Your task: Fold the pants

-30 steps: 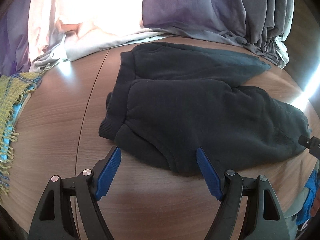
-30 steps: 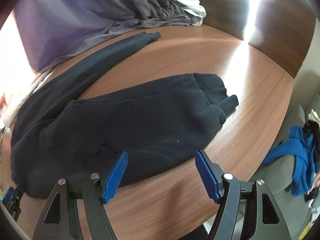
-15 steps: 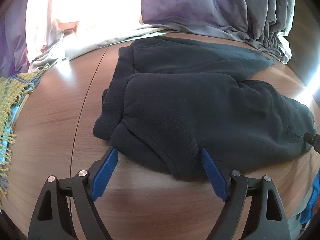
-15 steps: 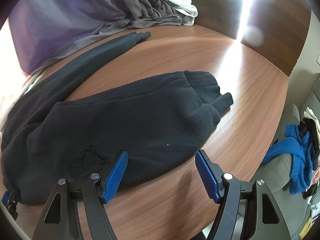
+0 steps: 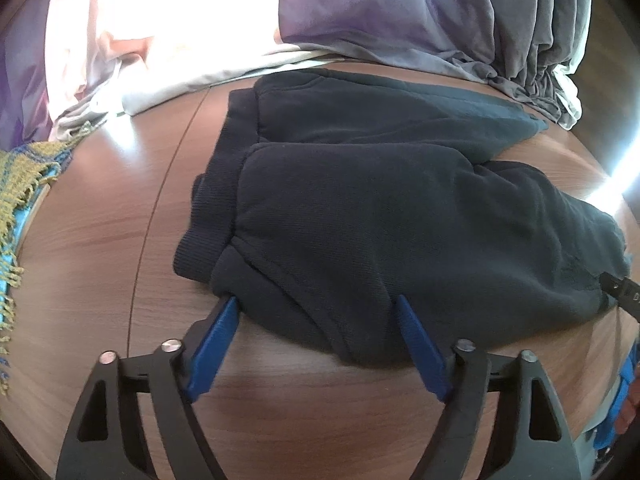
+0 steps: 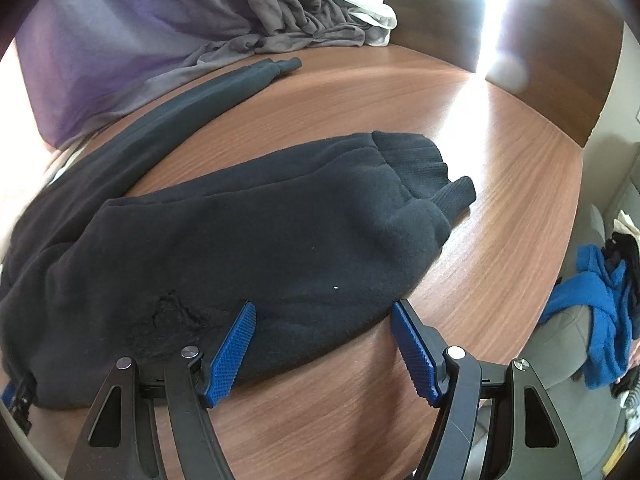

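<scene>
Both grippers have closed in on the dark navy fleece pants [image 5: 380, 216], which lie folded on the brown wooden table [image 5: 100, 248]. Spread wide, the left gripper [image 5: 318, 312] straddles the near hem by the ribbed cuffs; the right gripper [image 6: 322, 314], also released, brackets the pants' edge. Grey-purple curtains [image 5: 400, 12] hang behind.

Sunlit wooden table [image 5: 100, 240] before purple curtains [image 5: 380, 4].

The left black two-finger gripper with blue ribbed pads [image 5: 318, 340] sat low in its frame, jaws spread wide. The right black blue-padded gripper [image 6: 322, 346] did likewise, lower centre.
</scene>
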A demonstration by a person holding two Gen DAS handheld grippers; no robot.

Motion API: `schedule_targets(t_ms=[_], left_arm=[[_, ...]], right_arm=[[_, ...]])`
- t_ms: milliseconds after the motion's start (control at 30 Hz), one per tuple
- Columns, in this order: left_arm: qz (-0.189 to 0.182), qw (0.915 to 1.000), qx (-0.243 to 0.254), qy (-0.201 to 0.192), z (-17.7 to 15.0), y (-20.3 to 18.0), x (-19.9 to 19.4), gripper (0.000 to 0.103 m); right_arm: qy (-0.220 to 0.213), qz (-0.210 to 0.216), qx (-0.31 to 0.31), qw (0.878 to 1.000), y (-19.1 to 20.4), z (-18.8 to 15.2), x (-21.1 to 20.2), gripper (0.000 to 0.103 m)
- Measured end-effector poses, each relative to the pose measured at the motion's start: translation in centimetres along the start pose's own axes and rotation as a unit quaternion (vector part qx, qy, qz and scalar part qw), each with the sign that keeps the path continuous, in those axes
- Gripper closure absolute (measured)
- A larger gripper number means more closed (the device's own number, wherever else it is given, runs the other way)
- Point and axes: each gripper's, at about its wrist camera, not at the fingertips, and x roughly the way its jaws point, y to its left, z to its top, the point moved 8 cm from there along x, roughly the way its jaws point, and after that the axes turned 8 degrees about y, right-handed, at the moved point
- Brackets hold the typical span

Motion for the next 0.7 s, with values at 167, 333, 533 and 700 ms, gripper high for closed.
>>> schedule_targets(t_ms=[167, 333, 533, 700], left_arm=[[-0.012, 0.9999, 0.006, 0.001, 0.1, -0.9, -0.4, 0.054], [0.004, 0.9997, 0.022, -0.01, 0.5, -1.3, -1.1, 0.071], [-0.005, 0.9998, 0.011, -0.015, 1.1, -1.1, -2.0, 0.082], [-0.009, 0.9995, 0.004, -0.029, 1.6, -1.2, -3.2, 0.087]], right_arm=[[0.0, 0.01, 0.005, 1.0, -0.2, 0.2, -0.1, 0.042], [-0.003, 0.015, 0.007, 1.0, -0.5, 0.5, -0.3, 0.069], [-0.024, 0.018, -0.01, 1.0, 0.2, 1.4, -1.6, 0.087], [-0.045, 0.026, -0.016, 0.999, 0.7, 2.5, -3.4, 0.088]])
